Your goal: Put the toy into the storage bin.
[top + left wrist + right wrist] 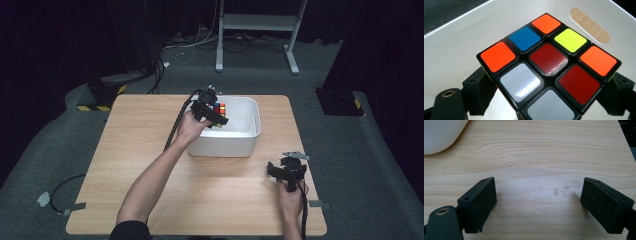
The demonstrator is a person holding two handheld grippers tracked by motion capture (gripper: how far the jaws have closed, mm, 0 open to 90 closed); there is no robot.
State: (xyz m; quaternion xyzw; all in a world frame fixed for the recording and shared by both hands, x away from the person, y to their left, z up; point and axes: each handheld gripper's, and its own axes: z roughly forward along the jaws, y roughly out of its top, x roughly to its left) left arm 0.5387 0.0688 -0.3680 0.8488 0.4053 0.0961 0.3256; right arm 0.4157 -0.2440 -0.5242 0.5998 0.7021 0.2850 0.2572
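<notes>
Left hand-held gripper is clamped on the puzzle cube, holding it inside the white bin; right hand-held gripper rests with jaws apart over the counter.

Left gripper extended forward on outstretched arm, jaws clamped; right gripper held low, jaws wide apart.
</notes>
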